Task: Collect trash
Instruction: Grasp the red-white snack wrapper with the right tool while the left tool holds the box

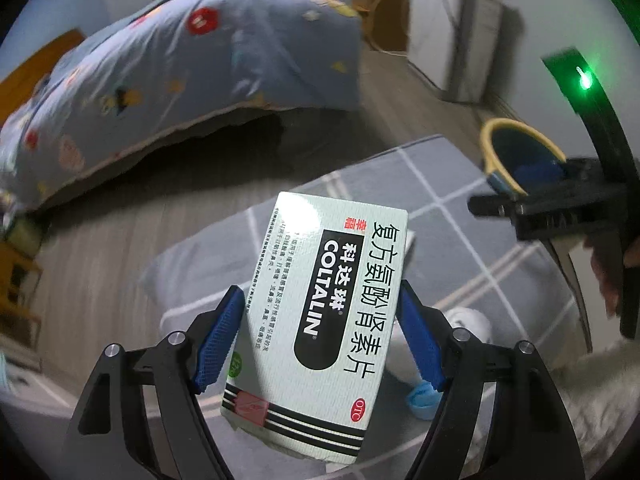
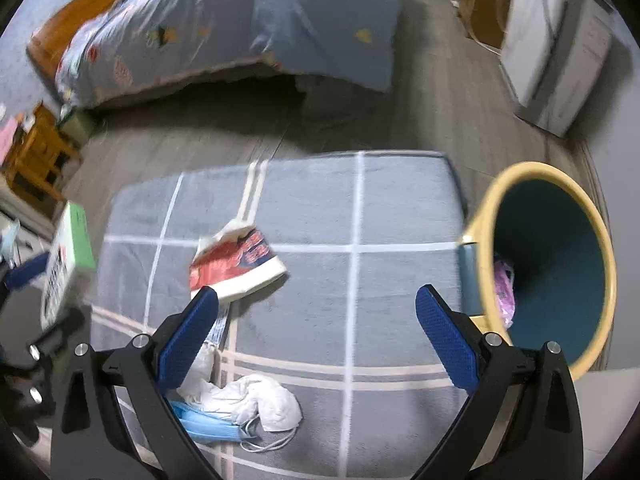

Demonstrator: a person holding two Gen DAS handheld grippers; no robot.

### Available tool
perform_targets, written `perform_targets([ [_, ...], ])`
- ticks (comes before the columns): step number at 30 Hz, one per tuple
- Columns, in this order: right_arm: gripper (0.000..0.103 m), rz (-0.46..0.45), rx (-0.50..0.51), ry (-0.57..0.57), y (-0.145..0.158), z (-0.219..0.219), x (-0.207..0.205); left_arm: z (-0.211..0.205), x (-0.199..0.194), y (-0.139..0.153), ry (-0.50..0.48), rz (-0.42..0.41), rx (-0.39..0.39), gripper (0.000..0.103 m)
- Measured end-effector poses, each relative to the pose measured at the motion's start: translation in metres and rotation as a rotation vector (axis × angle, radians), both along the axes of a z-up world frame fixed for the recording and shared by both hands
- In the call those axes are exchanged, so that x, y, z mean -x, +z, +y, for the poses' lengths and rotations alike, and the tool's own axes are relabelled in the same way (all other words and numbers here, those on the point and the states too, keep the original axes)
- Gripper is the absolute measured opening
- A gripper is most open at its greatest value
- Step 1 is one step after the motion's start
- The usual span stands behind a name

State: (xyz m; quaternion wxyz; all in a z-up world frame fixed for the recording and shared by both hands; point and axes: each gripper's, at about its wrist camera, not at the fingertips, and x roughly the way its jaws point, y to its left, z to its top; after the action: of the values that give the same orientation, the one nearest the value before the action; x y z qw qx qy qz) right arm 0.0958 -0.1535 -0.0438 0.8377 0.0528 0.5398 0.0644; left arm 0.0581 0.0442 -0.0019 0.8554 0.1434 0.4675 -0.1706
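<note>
My left gripper (image 1: 322, 308) is shut on a pale green Coltalin medicine box (image 1: 320, 312) and holds it above the grey checked mat (image 1: 460, 184). The box also shows at the left of the right wrist view (image 2: 66, 264). My right gripper (image 2: 316, 300) is open and empty above the mat (image 2: 380, 216). On the mat lie a crushed red and white carton (image 2: 236, 264), white face masks (image 2: 260, 400) and a blue face mask (image 2: 212, 428). The yellow-rimmed bin (image 2: 548, 264) with a dark blue inside stands at the mat's right edge and holds a pink wrapper (image 2: 502, 292). The bin also shows in the left wrist view (image 1: 516, 152).
A bed with a blue patterned quilt (image 2: 240, 28) stands beyond the mat. A white and grey cabinet (image 2: 560, 52) is at the far right. Wooden furniture (image 2: 36, 152) stands at the left. The floor is grey wood.
</note>
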Motion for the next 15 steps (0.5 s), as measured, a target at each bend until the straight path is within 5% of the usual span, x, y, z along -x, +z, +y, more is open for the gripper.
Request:
perform_targets([
  [15,0.097,0.079,0.056,0.162,-0.055,0.071,-0.043,0.042,-0.050,-0.023,0.088,0.044,0.050,0.076],
])
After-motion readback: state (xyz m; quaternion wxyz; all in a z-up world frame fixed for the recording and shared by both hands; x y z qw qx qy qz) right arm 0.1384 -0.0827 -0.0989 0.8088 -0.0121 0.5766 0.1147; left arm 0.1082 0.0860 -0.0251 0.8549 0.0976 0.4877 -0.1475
